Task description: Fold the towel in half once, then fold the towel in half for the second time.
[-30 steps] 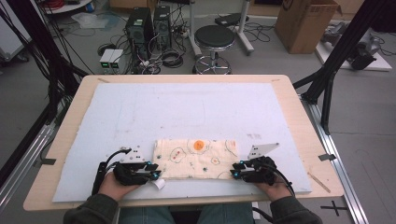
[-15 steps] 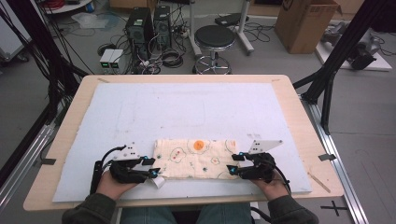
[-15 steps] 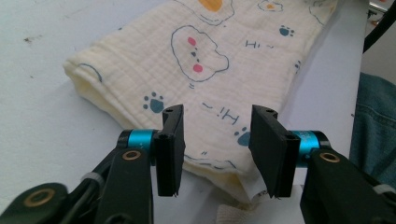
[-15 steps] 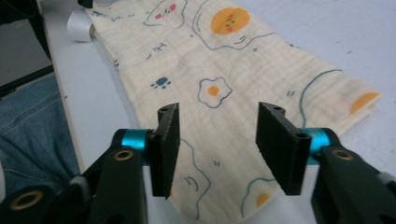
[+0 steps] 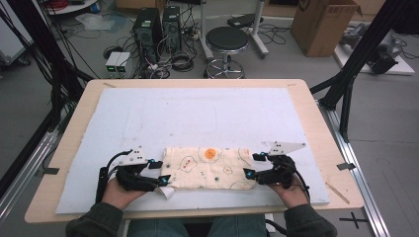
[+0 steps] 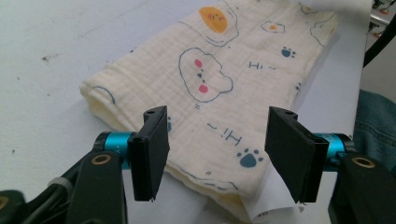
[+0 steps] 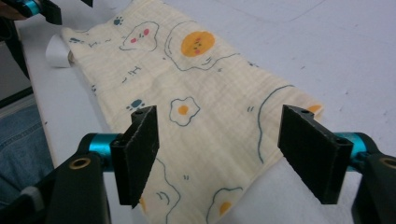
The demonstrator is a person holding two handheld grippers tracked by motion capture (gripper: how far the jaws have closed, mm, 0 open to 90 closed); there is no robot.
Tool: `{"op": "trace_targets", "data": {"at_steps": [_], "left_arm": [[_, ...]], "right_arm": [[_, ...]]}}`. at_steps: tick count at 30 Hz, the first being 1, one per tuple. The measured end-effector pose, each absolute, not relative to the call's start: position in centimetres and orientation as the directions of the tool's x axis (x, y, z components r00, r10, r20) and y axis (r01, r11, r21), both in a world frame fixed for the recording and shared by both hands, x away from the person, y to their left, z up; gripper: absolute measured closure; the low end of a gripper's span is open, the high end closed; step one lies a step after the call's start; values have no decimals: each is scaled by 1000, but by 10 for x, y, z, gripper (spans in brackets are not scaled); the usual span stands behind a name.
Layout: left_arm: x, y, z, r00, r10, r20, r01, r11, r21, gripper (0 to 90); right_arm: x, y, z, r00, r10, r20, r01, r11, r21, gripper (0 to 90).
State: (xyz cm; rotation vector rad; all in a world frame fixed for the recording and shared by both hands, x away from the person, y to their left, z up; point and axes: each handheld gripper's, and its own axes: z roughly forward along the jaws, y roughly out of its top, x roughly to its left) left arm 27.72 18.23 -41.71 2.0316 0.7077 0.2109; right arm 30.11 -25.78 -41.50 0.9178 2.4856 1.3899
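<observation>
Forearms entered from the near table edge, one at each side. Left gripper held low and level, pointed inward; jaws had just been opening, stood wide apart, pads pressing on nothing. Right gripper mirrored it, pointed inward; jaws likewise just opened, pads free.

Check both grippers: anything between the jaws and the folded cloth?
Nothing visible. The left gripper and right gripper sit at opposite ends of the folded cloth on the white mat. Their jaws have just been opening and now stand apart over the cloth's ends, not pressing it.
</observation>
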Motion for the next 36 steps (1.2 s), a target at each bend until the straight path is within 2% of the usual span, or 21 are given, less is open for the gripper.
{"op": "trace_targets", "data": {"at_steps": [8,27,36], "left_arm": [[282,180,-406,818,562,-124,392,-387,835,377],[307,176,-388,783,606,-140,424,-355,833,354],[320,178,-381,777,608,-161,438,-339,833,374]], "right_arm": [[306,-260,-405,-793,586,166,444,369,817,218],[331,-251,-395,-801,575,166,450,395,801,225],[345,-248,-390,-799,579,163,453,402,796,241]]}}
